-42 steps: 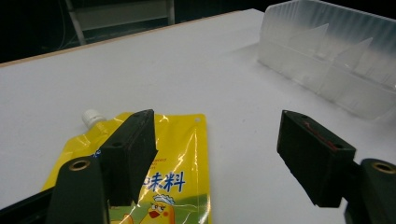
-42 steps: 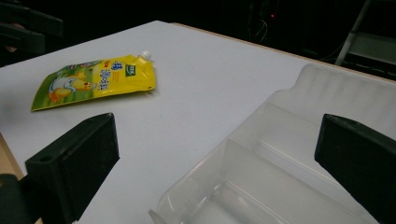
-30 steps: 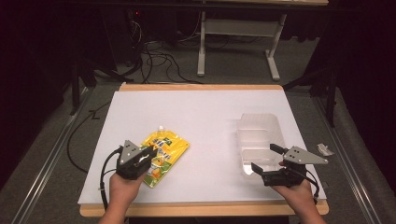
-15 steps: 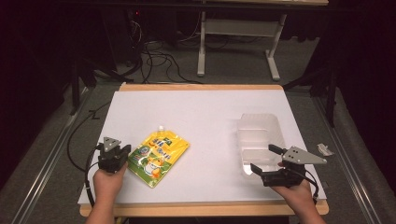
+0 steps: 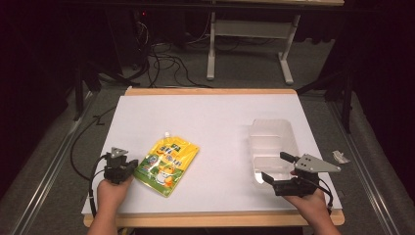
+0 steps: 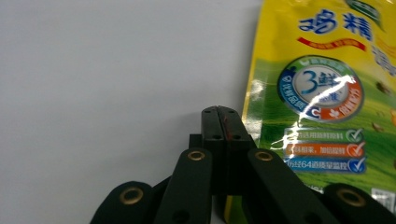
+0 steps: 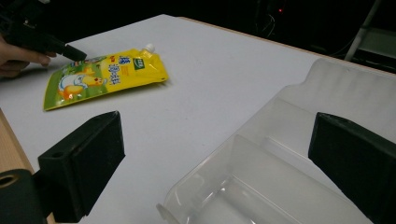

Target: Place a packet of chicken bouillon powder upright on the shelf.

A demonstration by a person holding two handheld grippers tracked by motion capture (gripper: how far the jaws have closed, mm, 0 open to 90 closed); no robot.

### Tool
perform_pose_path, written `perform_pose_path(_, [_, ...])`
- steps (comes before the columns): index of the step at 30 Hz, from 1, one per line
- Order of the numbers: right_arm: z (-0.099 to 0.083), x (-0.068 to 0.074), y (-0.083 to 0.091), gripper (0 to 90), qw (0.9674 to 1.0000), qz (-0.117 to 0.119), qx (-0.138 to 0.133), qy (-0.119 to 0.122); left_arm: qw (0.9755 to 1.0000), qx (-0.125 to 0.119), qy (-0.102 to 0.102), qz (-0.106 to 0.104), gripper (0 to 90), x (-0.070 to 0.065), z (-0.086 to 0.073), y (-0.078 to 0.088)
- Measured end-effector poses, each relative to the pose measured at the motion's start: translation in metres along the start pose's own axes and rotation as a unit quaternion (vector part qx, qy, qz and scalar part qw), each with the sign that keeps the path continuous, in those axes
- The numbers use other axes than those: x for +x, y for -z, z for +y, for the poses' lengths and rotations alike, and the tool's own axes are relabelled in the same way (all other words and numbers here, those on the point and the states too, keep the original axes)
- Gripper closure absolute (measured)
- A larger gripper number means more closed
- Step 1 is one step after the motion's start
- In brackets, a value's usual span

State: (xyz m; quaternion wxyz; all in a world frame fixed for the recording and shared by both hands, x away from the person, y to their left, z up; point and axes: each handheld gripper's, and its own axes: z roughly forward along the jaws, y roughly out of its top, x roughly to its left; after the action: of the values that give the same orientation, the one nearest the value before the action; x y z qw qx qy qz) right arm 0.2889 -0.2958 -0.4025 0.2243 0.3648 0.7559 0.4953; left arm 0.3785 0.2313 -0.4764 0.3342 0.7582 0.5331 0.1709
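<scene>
A second ago the left gripper (image 5: 128, 168) lay over the near left part of the flat yellow and green printed spouted pouch (image 5: 168, 165), with the hand (image 5: 111, 192) behind it close to the pouch. Half a second ago it had drawn off toward the left edge of the white-topped table (image 5: 205, 122), leaving the whole pouch uncovered. Now it has come back toward the pouch and sits just beside the pouch's left edge, its jaws pressed together on the white surface, as the left gripper view shows (image 6: 222, 122). The hand holding it has also moved slightly farther from the table's near edge than half a second ago.
</scene>
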Motion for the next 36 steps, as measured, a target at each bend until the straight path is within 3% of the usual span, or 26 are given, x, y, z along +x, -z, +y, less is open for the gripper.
perform_pose_path(3, [0.000, 0.001, 0.000, 4.2, 1.0000, 0.000, 0.000, 0.001, 0.9998, 0.005, -0.017, -0.008, 90.0, -0.009, -0.001, 0.001])
perform_pose_path(4, [0.000, 0.001, 0.000, 4.3, 1.0000, 0.000, 0.001, 0.000, 0.9992, 0.012, -0.036, -0.014, 90.0, -0.018, -0.001, 0.002])
perform_pose_path(5, [0.000, 0.001, 0.000, 4.3, 1.0000, 0.000, 0.001, 0.000, 0.9992, 0.012, -0.036, -0.014, 90.0, -0.018, -0.001, 0.002])
perform_pose_path(7, [0.001, 0.001, 0.001, 4.5, 1.0000, 0.000, -0.002, 0.000, 0.9974, 0.020, -0.062, -0.030, 90.0, -0.033, -0.001, 0.001])
perform_pose_path(15, [0.001, 0.000, 0.003, 5.2, 1.0000, 0.001, -0.004, -0.002, 0.9932, 0.028, -0.091, -0.066, 90.0, -0.055, -0.001, 0.000])
perform_pose_path(16, [0.001, 0.000, 0.003, 5.3, 1.0000, 0.001, -0.004, -0.002, 0.9909, 0.032, -0.107, -0.075, 90.0, -0.062, -0.001, -0.001])
perform_pose_path(17, [0.001, 0.000, 0.003, 5.3, 1.0000, 0.001, -0.004, -0.002, 0.9909, 0.032, -0.107, -0.075, 90.0, -0.062, -0.001, -0.001])
perform_pose_path(18, [0.001, 0.001, 0.003, 5.5, 1.0000, 0.001, -0.003, -0.001, 0.9886, 0.035, -0.119, -0.085, 90.0, -0.069, -0.001, -0.001])
perform_pose_path(22, [0.001, 0.001, 0.003, 5.7, 1.0000, 0.001, -0.002, -0.003, 0.9840, 0.039, -0.140, -0.103, 90.0, -0.084, -0.001, -0.001])
perform_pose_path(26, [0.001, 0.002, 0.002, 5.8, 1.0000, 0.001, -0.002, -0.001, 0.9809, 0.040, -0.150, -0.118, 90.0, -0.093, 0.000, -0.002])
perform_pose_path(36, [0.000, 0.001, 0.001, 6.4, 1.0000, 0.004, -0.002, 0.000, 0.9776, 0.038, -0.146, -0.147, 90.0, -0.102, 0.000, -0.005])
